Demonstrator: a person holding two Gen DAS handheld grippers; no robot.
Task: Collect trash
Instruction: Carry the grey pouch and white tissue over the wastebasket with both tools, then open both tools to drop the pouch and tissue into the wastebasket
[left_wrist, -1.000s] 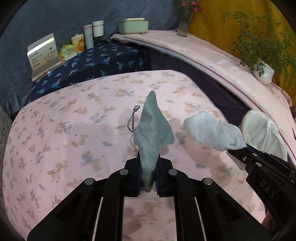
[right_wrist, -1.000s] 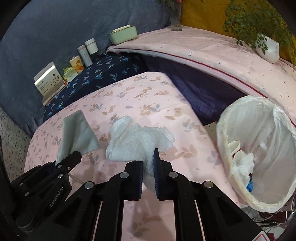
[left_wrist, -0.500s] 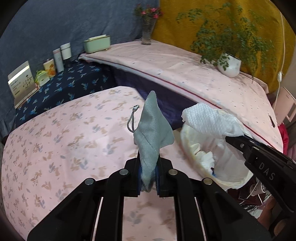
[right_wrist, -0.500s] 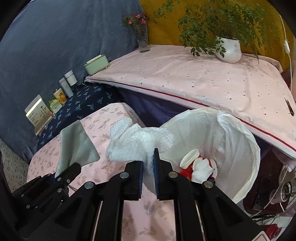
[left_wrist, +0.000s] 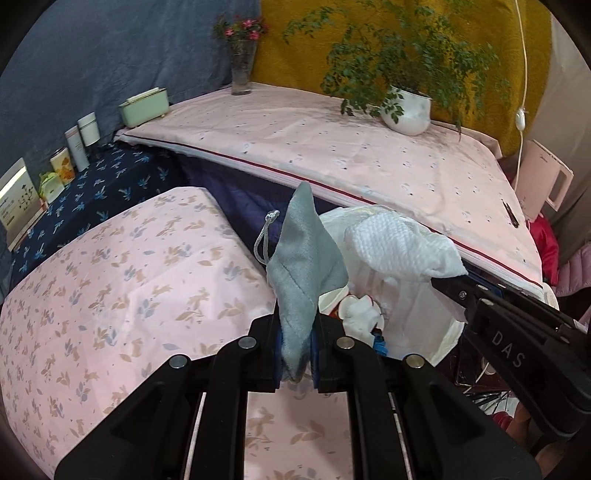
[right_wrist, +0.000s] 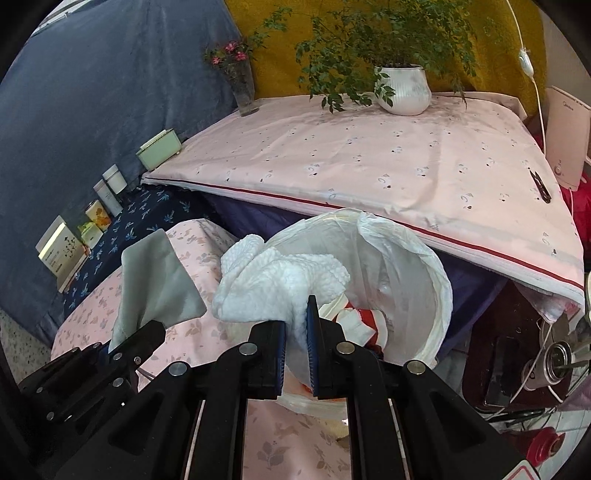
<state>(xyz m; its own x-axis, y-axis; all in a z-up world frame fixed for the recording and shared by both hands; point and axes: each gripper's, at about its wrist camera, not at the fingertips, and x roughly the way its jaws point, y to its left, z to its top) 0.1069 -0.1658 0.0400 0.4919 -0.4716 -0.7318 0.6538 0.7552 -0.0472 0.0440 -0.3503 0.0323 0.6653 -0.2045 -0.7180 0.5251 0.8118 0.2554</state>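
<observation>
My left gripper (left_wrist: 295, 354) is shut on a grey fabric pouch (left_wrist: 306, 266) with a cord loop, held upright above the edge of the pink floral table (left_wrist: 110, 295). My right gripper (right_wrist: 295, 350) is shut on a crumpled white paper towel (right_wrist: 280, 288) and holds it over the near rim of the white-lined trash bin (right_wrist: 406, 258). The bin (left_wrist: 417, 332) holds paper cups and other white and red trash. In the left wrist view the towel (left_wrist: 402, 251) and the right gripper (left_wrist: 436, 282) hang over the bin. The pouch (right_wrist: 155, 280) also shows in the right wrist view.
A higher pink-covered table (right_wrist: 369, 155) stands behind the bin with a potted plant (right_wrist: 404, 88) and a flower vase (right_wrist: 243, 88). Tins, a green box (left_wrist: 144, 107) and a card line a dark blue shelf at the left. Cables and red items lie on the floor at the right.
Both grippers have swung right with their loads, from over the floral table to the trash bin. The towel now hangs over the bin's rim. Both grips are unchanged.
</observation>
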